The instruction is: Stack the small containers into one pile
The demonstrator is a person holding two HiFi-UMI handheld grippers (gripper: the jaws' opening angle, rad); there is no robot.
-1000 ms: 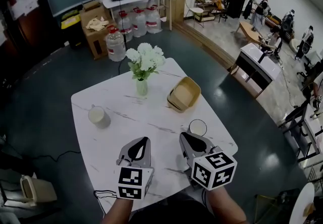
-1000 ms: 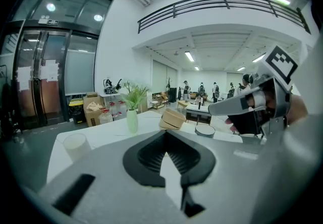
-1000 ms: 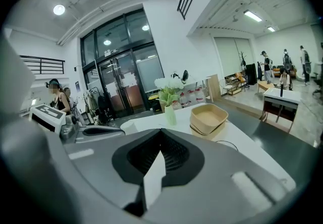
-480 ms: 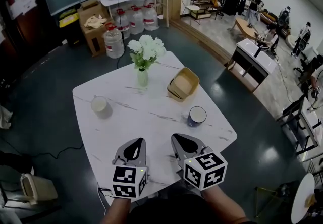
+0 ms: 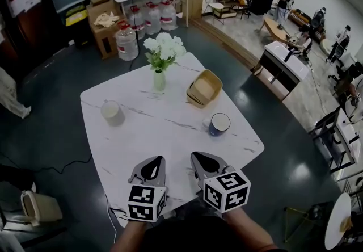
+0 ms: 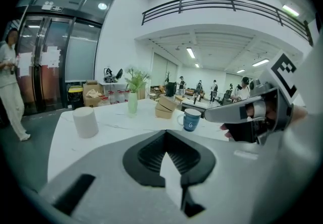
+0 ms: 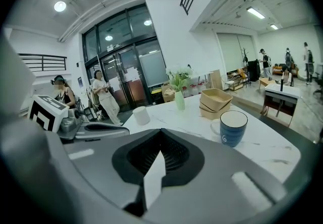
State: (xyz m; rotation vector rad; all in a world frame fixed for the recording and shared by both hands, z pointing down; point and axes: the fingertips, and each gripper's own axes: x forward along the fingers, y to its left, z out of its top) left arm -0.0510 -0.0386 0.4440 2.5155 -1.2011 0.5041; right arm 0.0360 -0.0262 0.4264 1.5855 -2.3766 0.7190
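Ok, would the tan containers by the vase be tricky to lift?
Probably light: the tan containers look like thin paper bowls. They sit nested, slightly askew, so the top one may slide. Their rims could flex when squeezed.

- Centre of the head view: bare marble table, open for passage.
- Right of centre: blue mug near the table edge.
- Left: white cup.
- Upper centre: flower vase and stacked containers, with a clear gap between them.
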